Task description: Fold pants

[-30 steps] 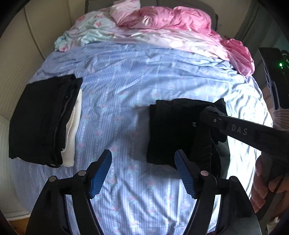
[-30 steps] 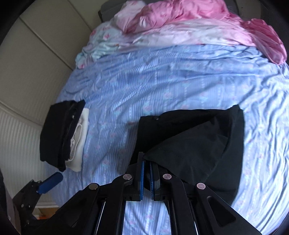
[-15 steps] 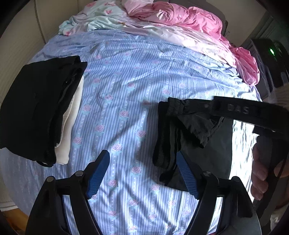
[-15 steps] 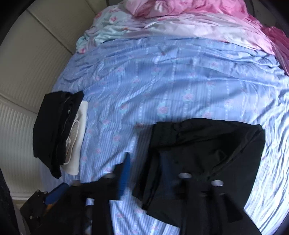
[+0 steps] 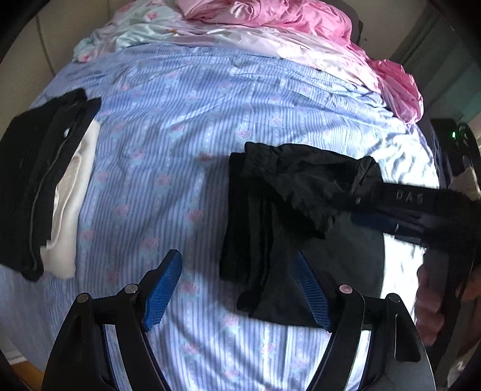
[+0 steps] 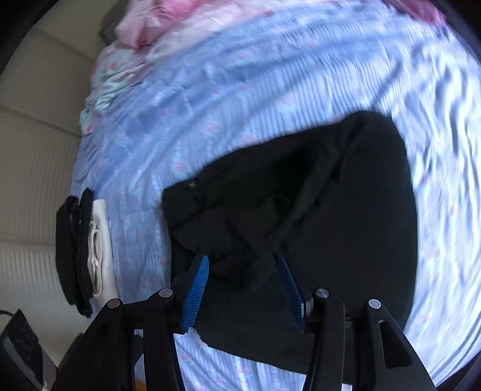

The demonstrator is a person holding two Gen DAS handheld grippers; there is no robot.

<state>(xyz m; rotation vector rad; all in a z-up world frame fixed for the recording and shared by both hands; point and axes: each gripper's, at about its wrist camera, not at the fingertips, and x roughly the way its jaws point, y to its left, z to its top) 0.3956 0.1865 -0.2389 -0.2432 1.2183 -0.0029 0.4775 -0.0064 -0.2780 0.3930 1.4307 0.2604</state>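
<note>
Left gripper [image 5: 237, 288]: we hold it low over the bed with its blue-padded jaws spread wide and nothing pinched; its right pad sits over the near edge of the pants.
Right gripper [image 6: 243, 291]: its jaws are opening, and a bunched fold of the pants lies between the pads without being pressed; in the left wrist view we see it [image 5: 369, 221] reach in from the right, with our hand [image 5: 433, 300] on its handle.
Black folded pants [image 5: 270, 216]: one pair, of thin crinkled dark fabric, lying partly folded on the near right part of the bed; its layers are stacked unevenly, a rumpled flap lies on top, and a gathered waistband runs along the far edge. The right wrist view shows them [image 6: 300, 204] blurred.
Blue striped bedsheet with pink roses [image 5: 186, 144]: one, creased, covering the bed under everything.
Stack of folded clothes [image 5: 39, 180]: one pile at the left edge, well apart from the pants, black items beside a cream one; we cannot count the black layers.
Pink crumpled bedding [image 5: 285, 18]: heaped at the far end, with pale floral fabric beside it.
</note>
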